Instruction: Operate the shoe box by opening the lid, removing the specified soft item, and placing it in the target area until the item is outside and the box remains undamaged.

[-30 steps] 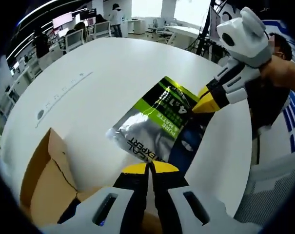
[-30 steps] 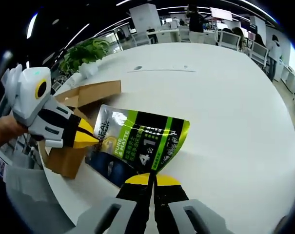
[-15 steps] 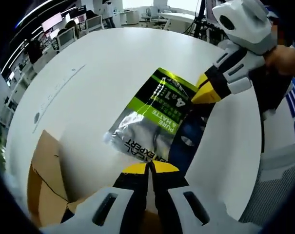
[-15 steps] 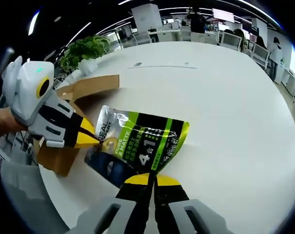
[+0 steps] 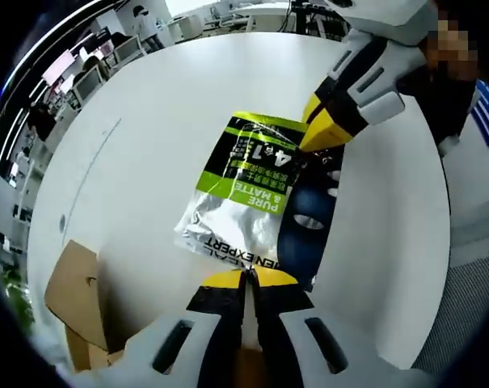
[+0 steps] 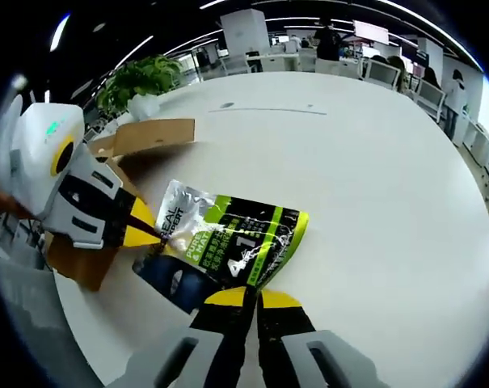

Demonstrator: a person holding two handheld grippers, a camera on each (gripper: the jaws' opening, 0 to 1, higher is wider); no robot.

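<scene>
Compared with a second before, the soft pouch (image 5: 256, 198) had travelled farther out over the white desk (image 5: 163, 121) and away from the cardboard shoe box (image 5: 76, 303), which in the left gripper view had slipped from the lower middle to the lower left edge. The pouch also lay flatter and lower against the desk top than it had earlier.

The left gripper (image 5: 246, 279) was closed on one end of the pouch, its yellow-tipped jaws pinched together on the silver-and-black edge. The right gripper (image 6: 246, 297) was likewise clamped on the opposite, green-striped end, so the pouch (image 6: 220, 242) was stretched between the two, outside the box and over the desk.

The left gripper view showed the right gripper (image 5: 321, 133) coming in from the upper right, biting the pouch's far edge, with a person's sleeve behind it. The right gripper view gave the reverse: the left gripper (image 6: 147, 230) entering from the left, and behind it the shoe box (image 6: 147, 137) with its brown lid flap raised open. That view also took in a potted plant (image 6: 139, 81) past the desk's far rim, and office chairs and screens beyond.
</scene>
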